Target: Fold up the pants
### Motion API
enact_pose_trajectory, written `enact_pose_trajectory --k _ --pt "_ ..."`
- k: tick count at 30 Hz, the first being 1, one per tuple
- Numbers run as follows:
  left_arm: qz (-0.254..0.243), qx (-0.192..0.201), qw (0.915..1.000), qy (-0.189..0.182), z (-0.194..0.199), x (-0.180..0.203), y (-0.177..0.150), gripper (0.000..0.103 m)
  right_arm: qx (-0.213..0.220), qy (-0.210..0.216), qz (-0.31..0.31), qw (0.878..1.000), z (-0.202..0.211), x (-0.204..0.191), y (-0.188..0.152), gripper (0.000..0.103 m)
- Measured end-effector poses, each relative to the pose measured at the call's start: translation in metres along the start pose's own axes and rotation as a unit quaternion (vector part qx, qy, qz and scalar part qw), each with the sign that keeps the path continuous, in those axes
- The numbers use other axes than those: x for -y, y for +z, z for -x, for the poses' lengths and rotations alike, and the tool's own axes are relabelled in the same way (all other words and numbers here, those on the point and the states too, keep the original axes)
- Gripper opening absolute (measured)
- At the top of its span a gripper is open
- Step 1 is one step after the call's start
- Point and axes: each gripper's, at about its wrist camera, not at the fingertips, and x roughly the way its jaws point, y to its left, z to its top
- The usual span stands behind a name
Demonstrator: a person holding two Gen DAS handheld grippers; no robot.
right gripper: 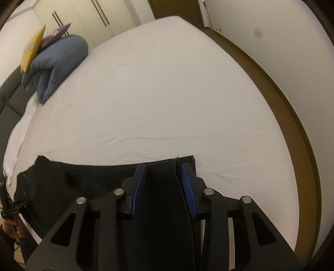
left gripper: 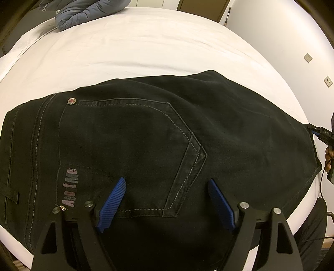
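From the left wrist view, one pair of black pants [left gripper: 146,150] lies folded on the near part of a white bed [left gripper: 146,48], back side up. One stitched back pocket [left gripper: 133,158] faces up, with one metal rivet [left gripper: 71,100] at its corner and faded lettering [left gripper: 70,188] beside it that seems to read "AOLING", though I cannot be sure of it. The left gripper [left gripper: 167,185] hovers over the pocket with its two blue pads spread wide and nothing between them. At the right edge a hand [left gripper: 329,156] holds the other tool, by the far end of the pants. A blue quilted duvet [left gripper: 89,12] sits at the far corner, and two small wall plates [left gripper: 308,57] show on the wall.

The right wrist view shows none of the pocket or writing. Here the right gripper [right gripper: 165,183] stands at the pants' [right gripper: 83,183] end, with a raised fold of black cloth [right gripper: 162,187] between its two blue pads; the pads sit close along the cloth's sides, but I cannot tell whether they press it. The same duvet [right gripper: 56,66] appears, with one yellow cushion [right gripper: 33,48] and a purple one [right gripper: 56,34] behind it, before a white wardrobe [right gripper: 87,14] with dark handles.
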Motion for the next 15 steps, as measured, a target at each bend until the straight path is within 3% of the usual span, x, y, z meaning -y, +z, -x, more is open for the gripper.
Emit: enact_pose_trajectory --k 4,8,11,14,15 --pt "0.001 0.001 1.0 0.0 0.0 0.001 0.0 0.082 -0.001 -0.01 0.0 1.0 -0.009 0.0 0.003 0.004" --pt "0.006 0.007 1.0 0.001 0.001 0.003 0.0 0.082 0.024 -0.058 -0.009 0.998 -0.005 -0.004 0.0 0.002" --pt "0.01 0.015 0.9998 0.003 0.002 0.004 -0.003 0.084 0.061 -0.079 -0.069 0.993 -0.002 0.011 -0.005 0.001" --pt "0.01 0.018 0.9998 0.004 0.004 0.005 -0.006 0.085 0.059 -0.115 -0.116 0.985 -0.018 0.033 -0.013 0.0" --pt "0.012 0.019 0.9997 0.001 0.004 0.005 -0.008 0.086 0.064 -0.101 -0.133 0.984 -0.02 0.042 -0.016 0.0"
